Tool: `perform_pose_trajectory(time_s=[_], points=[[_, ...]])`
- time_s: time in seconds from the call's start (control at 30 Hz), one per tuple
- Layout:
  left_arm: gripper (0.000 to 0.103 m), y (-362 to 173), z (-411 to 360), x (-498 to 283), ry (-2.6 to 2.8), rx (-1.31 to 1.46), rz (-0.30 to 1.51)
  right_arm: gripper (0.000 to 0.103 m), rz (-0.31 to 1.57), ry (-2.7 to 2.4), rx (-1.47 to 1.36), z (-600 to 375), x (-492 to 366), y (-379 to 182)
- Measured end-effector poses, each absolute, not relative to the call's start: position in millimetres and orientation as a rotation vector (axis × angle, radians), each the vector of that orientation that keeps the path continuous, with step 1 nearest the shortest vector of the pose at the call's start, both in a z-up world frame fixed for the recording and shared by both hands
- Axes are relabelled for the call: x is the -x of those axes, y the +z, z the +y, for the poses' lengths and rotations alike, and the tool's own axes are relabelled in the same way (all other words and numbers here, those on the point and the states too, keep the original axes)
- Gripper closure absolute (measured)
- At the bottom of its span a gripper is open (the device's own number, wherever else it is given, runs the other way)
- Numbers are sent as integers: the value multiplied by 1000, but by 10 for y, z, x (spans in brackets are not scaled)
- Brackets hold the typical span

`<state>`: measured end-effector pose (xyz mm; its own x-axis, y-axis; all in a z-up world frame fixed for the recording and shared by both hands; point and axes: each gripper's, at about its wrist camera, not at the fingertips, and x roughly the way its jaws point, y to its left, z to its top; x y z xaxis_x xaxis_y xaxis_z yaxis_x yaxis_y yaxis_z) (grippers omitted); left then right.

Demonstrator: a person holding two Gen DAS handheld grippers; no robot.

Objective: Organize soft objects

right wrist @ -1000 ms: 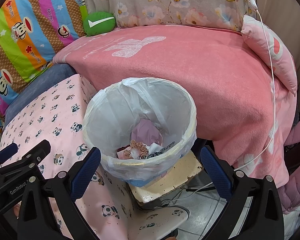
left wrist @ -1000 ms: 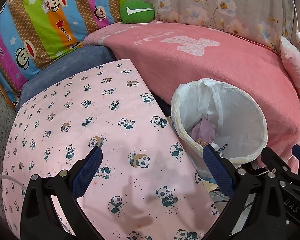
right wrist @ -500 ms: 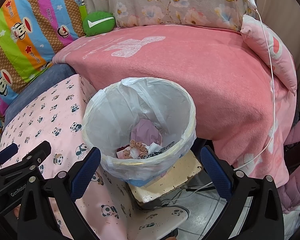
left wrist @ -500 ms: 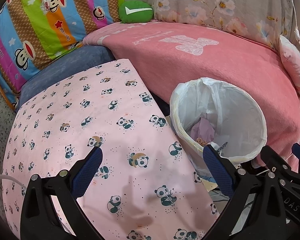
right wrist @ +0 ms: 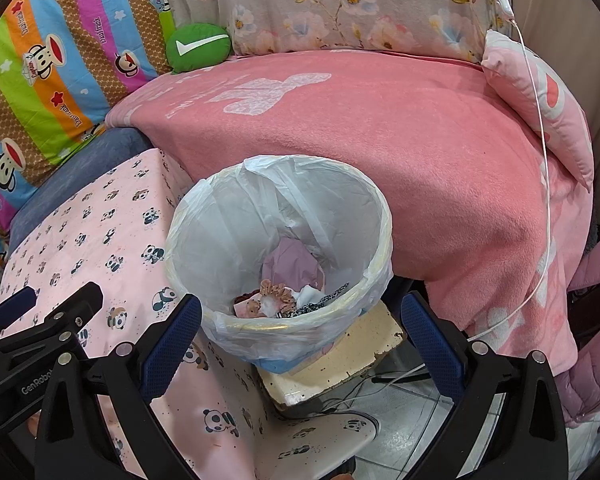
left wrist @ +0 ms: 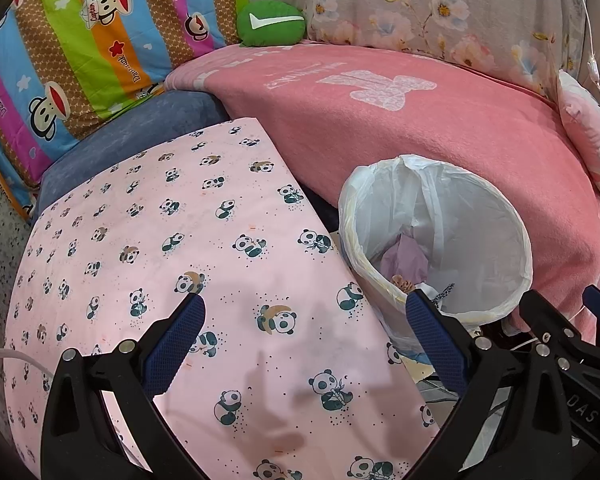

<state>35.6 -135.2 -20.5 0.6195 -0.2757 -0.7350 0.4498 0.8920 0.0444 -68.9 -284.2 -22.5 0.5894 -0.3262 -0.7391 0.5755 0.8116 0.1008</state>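
left gripper (left wrist: 302,322) over the bare panda-print cloth (left wrist: 148,248), right gripper (right wrist: 300,314) above the lined bin (right wrist: 204,216); both jaws apart and empty. scrunchies (right wrist: 274,296) lie in the bin, so collection appears finished; the next move would need a fresh soft object.

The left wrist camera is looking down over the panda cloth (left wrist: 188,240), bin (left wrist: 436,240) at right. The right wrist camera is facing the bin (right wrist: 278,248) closely. Both are sharing the pink blanket (right wrist: 380,128).
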Motion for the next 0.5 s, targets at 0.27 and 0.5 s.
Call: perform_pose_trajectory(time_s=[0.27, 0.5], points=[[7, -181, -1378, -333, -428, -250, 780, 4, 777, -540, -351, -2848, 699, -236], [7, -162, -1373, -342, -440, -251, 778, 4, 777, -540, -351, -2855, 708, -238]])
